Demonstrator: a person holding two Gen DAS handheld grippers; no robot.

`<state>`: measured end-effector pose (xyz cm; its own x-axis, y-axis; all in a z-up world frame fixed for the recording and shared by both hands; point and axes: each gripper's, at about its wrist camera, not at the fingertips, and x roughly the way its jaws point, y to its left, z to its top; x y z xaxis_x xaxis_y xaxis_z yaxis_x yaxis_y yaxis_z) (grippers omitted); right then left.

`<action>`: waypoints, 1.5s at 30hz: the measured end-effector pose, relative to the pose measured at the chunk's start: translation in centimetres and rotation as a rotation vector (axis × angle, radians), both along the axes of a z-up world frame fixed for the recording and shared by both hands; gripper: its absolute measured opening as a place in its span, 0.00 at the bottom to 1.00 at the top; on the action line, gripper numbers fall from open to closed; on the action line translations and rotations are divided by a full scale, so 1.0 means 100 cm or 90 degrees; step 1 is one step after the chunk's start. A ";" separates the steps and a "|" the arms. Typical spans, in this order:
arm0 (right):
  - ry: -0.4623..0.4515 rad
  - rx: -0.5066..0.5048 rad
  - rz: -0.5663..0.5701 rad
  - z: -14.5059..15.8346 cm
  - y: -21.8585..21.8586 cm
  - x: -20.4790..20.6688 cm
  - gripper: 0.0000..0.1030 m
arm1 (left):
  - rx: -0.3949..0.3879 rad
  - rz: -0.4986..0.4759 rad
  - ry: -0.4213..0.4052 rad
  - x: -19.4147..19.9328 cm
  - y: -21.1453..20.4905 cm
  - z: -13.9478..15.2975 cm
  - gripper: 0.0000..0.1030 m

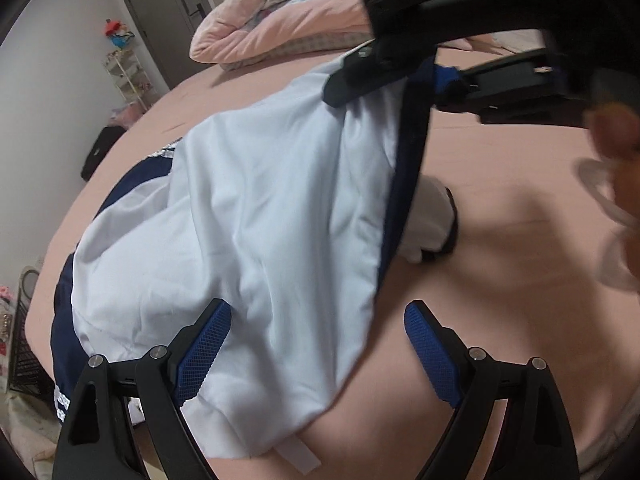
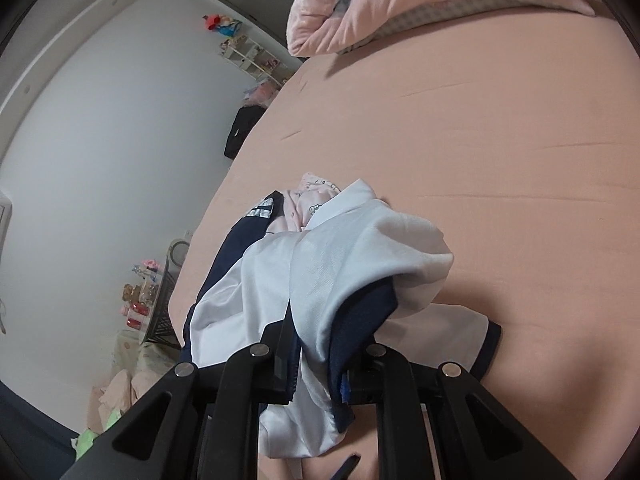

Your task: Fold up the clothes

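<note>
A white shirt (image 1: 248,216) with navy trim (image 1: 408,176) hangs partly lifted over the pink bed sheet (image 1: 500,200). My right gripper (image 1: 420,76) is shut on its navy edge at the upper right of the left wrist view. In the right wrist view the same gripper (image 2: 320,368) pinches bunched white and navy cloth (image 2: 360,248). My left gripper (image 1: 318,344) stands open low over the shirt's near hem, and its left pad (image 1: 204,352) touches the fabric. A short sleeve (image 1: 432,220) lies flat under the lifted part.
A pink quilt (image 1: 280,20) is piled at the bed's far end. A pink patterned garment (image 2: 316,200) and a navy one with reflective stripes (image 2: 260,212) lie beyond the shirt. A hand (image 1: 612,132) shows at right. A black basket (image 1: 24,340) and shelves (image 1: 128,76) stand beside the bed.
</note>
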<state>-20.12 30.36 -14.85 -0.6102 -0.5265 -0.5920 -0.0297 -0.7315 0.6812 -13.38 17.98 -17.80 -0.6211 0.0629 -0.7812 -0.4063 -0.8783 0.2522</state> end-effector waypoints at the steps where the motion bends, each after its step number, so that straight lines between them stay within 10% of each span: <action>1: 0.001 -0.001 -0.001 0.001 0.001 0.002 0.13 | 0.000 0.005 0.007 0.002 0.002 0.000 0.86; 15: -0.001 0.028 -0.006 0.009 0.011 0.034 0.13 | -0.006 0.022 0.015 -0.014 0.012 -0.016 0.83; 20: -0.007 0.044 -0.002 0.007 0.010 0.040 0.13 | -0.008 0.036 -0.019 -0.017 0.005 -0.028 0.31; 27: -0.025 0.052 -0.002 0.000 0.006 0.042 0.14 | 0.047 0.049 -0.051 -0.025 -0.015 -0.026 0.20; 32: -0.014 0.038 -0.012 -0.001 -0.002 0.042 0.63 | 0.071 0.045 -0.060 -0.021 -0.021 -0.025 0.15; 45: -0.072 0.114 -0.039 -0.012 0.004 0.026 0.63 | 0.113 0.059 -0.082 -0.006 -0.050 -0.015 0.13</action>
